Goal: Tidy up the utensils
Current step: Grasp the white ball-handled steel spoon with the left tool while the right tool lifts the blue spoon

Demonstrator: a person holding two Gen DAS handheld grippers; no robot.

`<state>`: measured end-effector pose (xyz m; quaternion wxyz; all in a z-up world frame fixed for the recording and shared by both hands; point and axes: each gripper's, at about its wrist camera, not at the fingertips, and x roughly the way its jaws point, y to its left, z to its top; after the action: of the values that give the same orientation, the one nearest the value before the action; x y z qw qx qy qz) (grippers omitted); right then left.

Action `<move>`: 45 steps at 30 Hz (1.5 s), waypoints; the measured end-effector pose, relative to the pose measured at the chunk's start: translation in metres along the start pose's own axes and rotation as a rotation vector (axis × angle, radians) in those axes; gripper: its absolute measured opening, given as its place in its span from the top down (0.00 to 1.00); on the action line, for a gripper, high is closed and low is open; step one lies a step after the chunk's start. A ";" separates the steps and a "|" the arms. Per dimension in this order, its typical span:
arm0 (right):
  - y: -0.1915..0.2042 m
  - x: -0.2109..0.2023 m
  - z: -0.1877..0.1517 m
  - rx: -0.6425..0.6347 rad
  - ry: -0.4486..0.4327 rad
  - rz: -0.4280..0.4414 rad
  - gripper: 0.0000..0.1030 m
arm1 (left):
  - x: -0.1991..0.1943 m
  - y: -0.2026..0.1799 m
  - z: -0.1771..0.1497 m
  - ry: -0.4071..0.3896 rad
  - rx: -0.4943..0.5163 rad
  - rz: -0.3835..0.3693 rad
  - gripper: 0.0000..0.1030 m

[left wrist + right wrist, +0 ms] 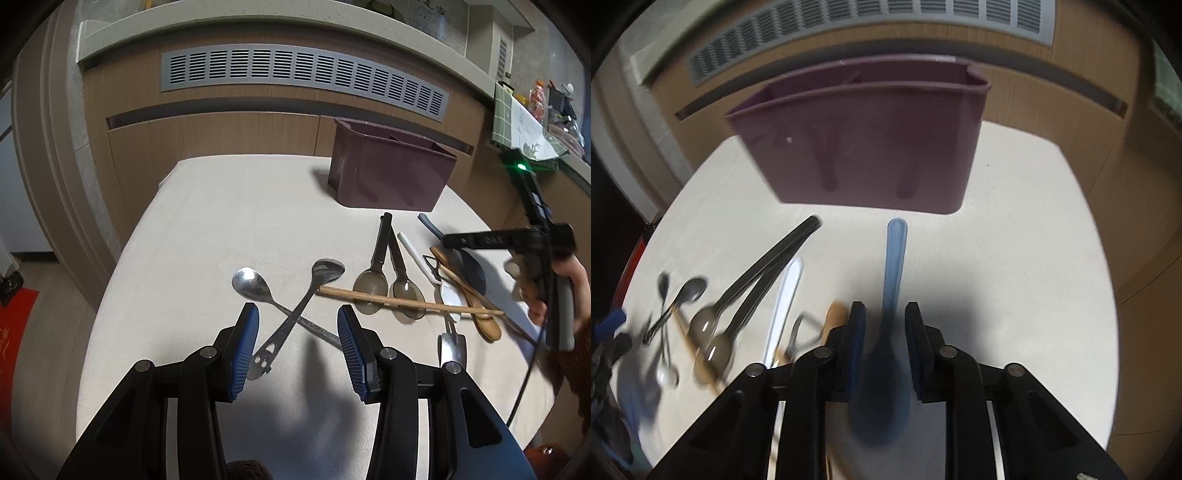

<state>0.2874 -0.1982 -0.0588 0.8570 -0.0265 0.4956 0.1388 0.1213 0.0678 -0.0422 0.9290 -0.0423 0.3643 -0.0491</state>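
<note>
Blue spoon [894, 280]: slim translucent handle; darker rounded bowl.

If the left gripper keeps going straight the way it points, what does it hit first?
Most likely the crossed metal spoons lying on the table between and just beyond the left gripper's open jaws, though depth is hard to judge.

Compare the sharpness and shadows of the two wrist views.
Left wrist view: mostly sharp, the crossed metal spoons crisp; only the right gripper at the edge is smeared, and a soft shadow falls on the cloth under the left gripper. Right wrist view: blurred all over, the blue spoon and purple bin smeared, with a dark shadow beside the fingers.
</note>
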 end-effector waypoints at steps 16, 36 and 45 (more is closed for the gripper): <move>-0.009 -0.074 -0.056 0.022 -0.219 0.010 0.93 | 0.006 -0.051 -0.016 0.042 -0.036 -0.052 0.55; 0.003 -0.085 -0.064 -0.009 -0.277 -0.015 0.93 | 0.006 0.004 -0.043 0.071 -0.112 0.153 0.55; 0.002 -0.084 -0.064 -0.019 -0.288 -0.023 0.93 | 0.008 -0.012 -0.040 0.040 -0.071 0.212 0.78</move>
<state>0.1934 -0.2255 -0.0194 0.9204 -0.0201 0.3660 0.1360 0.0996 0.0534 -0.0756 0.9195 -0.0355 0.3867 0.0618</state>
